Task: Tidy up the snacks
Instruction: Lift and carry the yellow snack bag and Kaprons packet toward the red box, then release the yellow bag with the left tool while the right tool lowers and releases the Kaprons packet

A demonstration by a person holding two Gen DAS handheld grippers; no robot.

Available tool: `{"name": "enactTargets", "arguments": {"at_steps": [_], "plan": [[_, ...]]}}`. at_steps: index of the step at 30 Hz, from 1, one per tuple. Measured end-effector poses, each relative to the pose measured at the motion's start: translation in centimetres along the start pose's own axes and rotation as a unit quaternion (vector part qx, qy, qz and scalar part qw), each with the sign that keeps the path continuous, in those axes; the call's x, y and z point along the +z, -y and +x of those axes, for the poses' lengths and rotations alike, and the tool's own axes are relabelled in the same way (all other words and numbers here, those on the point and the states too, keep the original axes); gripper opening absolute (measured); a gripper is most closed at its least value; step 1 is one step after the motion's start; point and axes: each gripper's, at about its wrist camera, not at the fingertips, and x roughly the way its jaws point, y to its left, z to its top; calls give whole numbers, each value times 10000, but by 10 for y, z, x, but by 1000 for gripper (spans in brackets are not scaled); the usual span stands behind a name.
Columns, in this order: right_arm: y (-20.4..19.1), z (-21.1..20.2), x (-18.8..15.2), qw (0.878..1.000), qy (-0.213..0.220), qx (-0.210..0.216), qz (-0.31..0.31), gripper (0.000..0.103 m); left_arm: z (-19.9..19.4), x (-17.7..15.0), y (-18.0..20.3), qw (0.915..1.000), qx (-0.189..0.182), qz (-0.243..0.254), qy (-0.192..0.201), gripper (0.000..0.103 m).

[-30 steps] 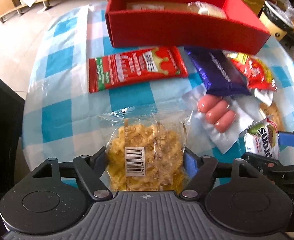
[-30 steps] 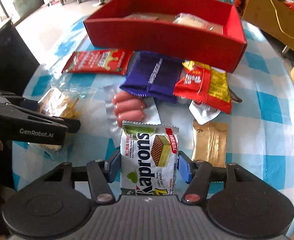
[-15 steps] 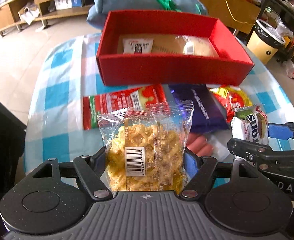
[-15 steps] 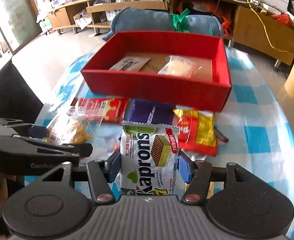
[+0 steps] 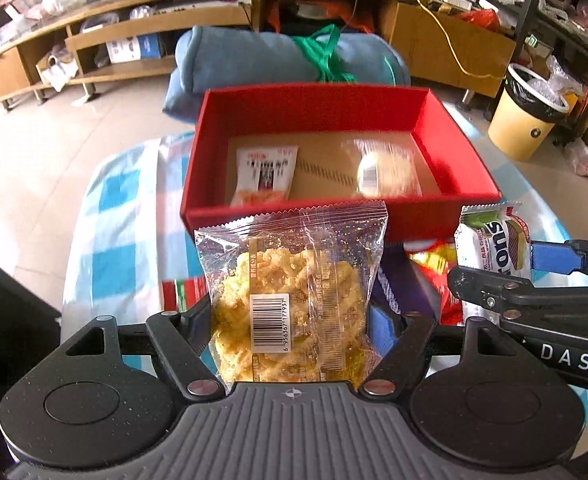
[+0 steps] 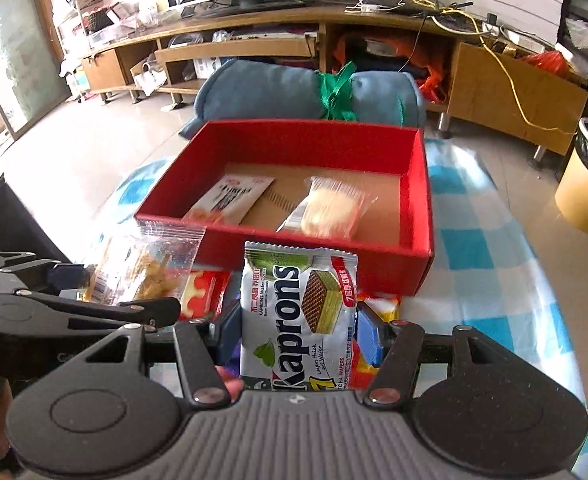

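My left gripper (image 5: 291, 330) is shut on a clear bag of yellow fried snack (image 5: 294, 300), held in the air in front of the red box (image 5: 454, 152). My right gripper (image 6: 298, 332) is shut on a white Kaprons wafer pack (image 6: 298, 312), also raised before the red box (image 6: 285, 140). The box holds a white snack packet (image 5: 265, 172) and a clear-wrapped pale cake (image 5: 386, 168). The wafer pack also shows in the left wrist view (image 5: 490, 240), and the fried snack bag in the right wrist view (image 6: 149, 264).
Below the grippers, red (image 5: 183, 292), purple and red-yellow (image 5: 434, 264) snack packs lie on the blue-checked tablecloth (image 5: 113, 216). A blue rolled cushion (image 5: 253, 60) lies behind the box. A yellow bin (image 5: 530, 120) stands on the floor at right.
Both grippers have lifted their packs off the table and risen, so the view now looks down into the red box from higher up.
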Motion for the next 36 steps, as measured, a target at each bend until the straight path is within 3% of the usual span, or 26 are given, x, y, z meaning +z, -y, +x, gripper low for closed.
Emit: {"name": "enactTargets", "arguments": {"at_steps": [18,36], "plan": [[24,22,61,9993,315,-100,168,54,17,64,8,9991,178,22,377,80],[40,73,103,9993,232,-188,219,54,57,104,4,9984,442,-43,358,79]]}}
